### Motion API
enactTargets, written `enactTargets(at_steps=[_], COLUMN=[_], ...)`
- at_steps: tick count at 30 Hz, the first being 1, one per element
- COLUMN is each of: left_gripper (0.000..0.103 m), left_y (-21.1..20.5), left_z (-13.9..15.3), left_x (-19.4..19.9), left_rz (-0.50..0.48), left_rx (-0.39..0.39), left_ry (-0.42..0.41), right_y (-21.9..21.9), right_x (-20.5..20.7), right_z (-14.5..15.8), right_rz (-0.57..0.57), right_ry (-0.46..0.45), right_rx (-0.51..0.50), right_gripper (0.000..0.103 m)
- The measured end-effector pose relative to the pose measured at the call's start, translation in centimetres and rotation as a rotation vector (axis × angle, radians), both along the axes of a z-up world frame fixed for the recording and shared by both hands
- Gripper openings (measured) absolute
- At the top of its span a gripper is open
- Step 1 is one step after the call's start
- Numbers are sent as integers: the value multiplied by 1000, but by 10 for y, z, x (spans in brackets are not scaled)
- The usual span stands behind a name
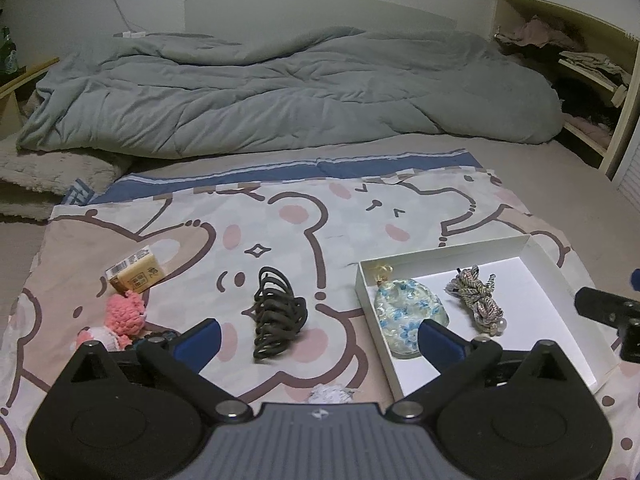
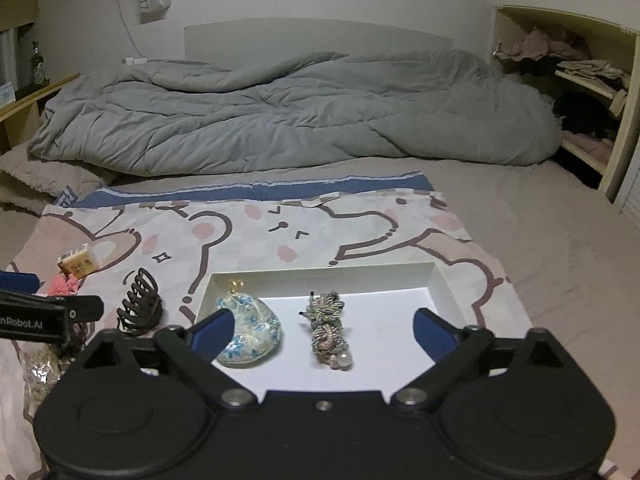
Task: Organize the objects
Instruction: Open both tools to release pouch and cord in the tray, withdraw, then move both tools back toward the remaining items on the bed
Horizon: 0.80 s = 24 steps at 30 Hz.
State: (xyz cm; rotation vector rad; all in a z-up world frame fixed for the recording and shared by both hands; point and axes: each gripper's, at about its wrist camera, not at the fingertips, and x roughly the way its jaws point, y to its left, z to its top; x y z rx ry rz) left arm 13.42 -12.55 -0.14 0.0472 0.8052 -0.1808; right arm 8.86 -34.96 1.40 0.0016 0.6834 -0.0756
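Note:
A white shallow box [image 1: 540, 252] [image 2: 444, 284] lies on a cartoon bear cloth. In it are a blue floral pouch [image 1: 408, 308] [image 2: 250, 330] and a braided cord ornament with a pearl [image 1: 478, 300] [image 2: 328, 328]. A dark claw hair clip [image 1: 276, 312] [image 2: 140, 308] lies left of the box. Further left are a small yellow box [image 1: 136, 272] [image 2: 78, 266] and a pink knitted toy [image 1: 124, 314] [image 2: 62, 284]. My left gripper [image 1: 316, 340] is open and empty, just above the clip. My right gripper [image 2: 324, 332] is open and empty over the white box.
A grey duvet [image 1: 280, 88] [image 2: 288, 112] fills the back of the bed. Wooden shelves with clothes [image 1: 592, 64] [image 2: 592, 76] stand at the right. A white crumpled bit [image 1: 330, 394] lies near my left gripper's base. A crinkly wrapped item [image 2: 40, 372] lies at the cloth's left.

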Motion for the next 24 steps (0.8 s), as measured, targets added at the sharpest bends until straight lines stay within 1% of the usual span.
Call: enactTargets(at_steps=[1,14,20,24], left_gripper=[103,103,103,103], left_y=[0,10,22,35], left_z=[0,2,1,-1], left_x=[-1,-7,-5,-3], left_rz=[1,12,28,50], left_rx=[1,-13,-8,0], left_ry=[-1,-7,-8,-7], right_y=[-1,-4,3,11], right_x=[-1,-4,1,7], right_z=[0,-3,-4,-7], right_rz=[-3,-50,-48,-31], right_ry=[-3,10,16,25], right_rx=[4,24,25,52], right_gripper=[103,103,103,103])
